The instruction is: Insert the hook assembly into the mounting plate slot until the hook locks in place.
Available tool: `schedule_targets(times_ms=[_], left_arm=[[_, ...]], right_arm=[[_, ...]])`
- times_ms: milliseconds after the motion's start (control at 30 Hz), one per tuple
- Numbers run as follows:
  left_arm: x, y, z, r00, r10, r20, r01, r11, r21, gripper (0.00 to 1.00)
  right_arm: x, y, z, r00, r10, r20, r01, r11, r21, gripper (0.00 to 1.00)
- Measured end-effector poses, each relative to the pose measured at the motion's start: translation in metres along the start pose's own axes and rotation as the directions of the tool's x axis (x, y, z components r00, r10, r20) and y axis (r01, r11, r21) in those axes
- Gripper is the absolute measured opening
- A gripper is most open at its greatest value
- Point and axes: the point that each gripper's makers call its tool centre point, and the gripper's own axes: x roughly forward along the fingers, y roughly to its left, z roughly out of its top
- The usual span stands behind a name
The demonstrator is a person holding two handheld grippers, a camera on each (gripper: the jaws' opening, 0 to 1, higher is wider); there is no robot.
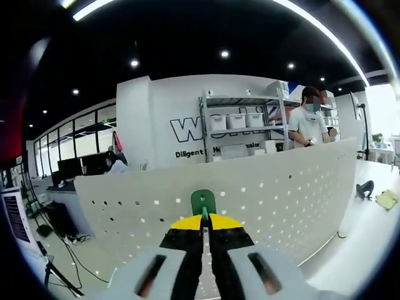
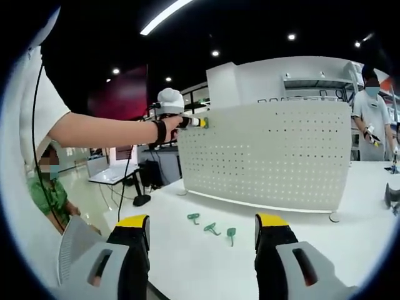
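Note:
My left gripper is shut on a green hook, whose flat rounded tab sticks up between the yellow-tipped jaws, close in front of the white perforated mounting plate. In the right gripper view that plate stands upright on the white table. A person's hand holds the left gripper at the plate's upper left corner. My right gripper is open with nothing in it, low over the table. Three loose green hooks lie on the table in front of the plate.
A person stands behind the plate by a metal shelf with white bins. A dark tool and a yellow item lie on the table to the right. The white table stretches toward me.

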Motion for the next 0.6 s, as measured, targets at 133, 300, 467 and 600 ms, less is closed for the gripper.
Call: schedule_targets(times_ms=[133, 300, 467, 600], left_arm=[[0.0035, 0.0012, -0.0019, 1.0, 0.002, -0.004, -0.002, 1.0, -0.003, 0.02], [0.0077, 0.0038, -0.0032, 1.0, 0.008, -0.009, -0.008, 1.0, -0.008, 0.02], [0.0111, 0.0045, -0.0057, 1.0, 0.0, -0.015, -0.001, 1.0, -0.03, 0.02], [0.0115, 0.0054, -0.0066, 1.0, 0.009, -0.021, -0.01, 0.999, -0.037, 0.02]], right_arm=[[-0.0009, -0.0032, -0.0009, 1.0, -0.009, -0.001, 0.009, 1.0, 0.001, 0.69], [0.0, -0.0061, -0.0001, 1.0, -0.017, -0.003, 0.017, 1.0, 0.002, 0.69], [0.0014, -0.0056, 0.0014, 1.0, -0.015, 0.0, 0.015, 1.0, -0.001, 0.69], [0.0021, -0.005, 0.0002, 1.0, -0.012, -0.004, 0.012, 1.0, 0.001, 0.69]])
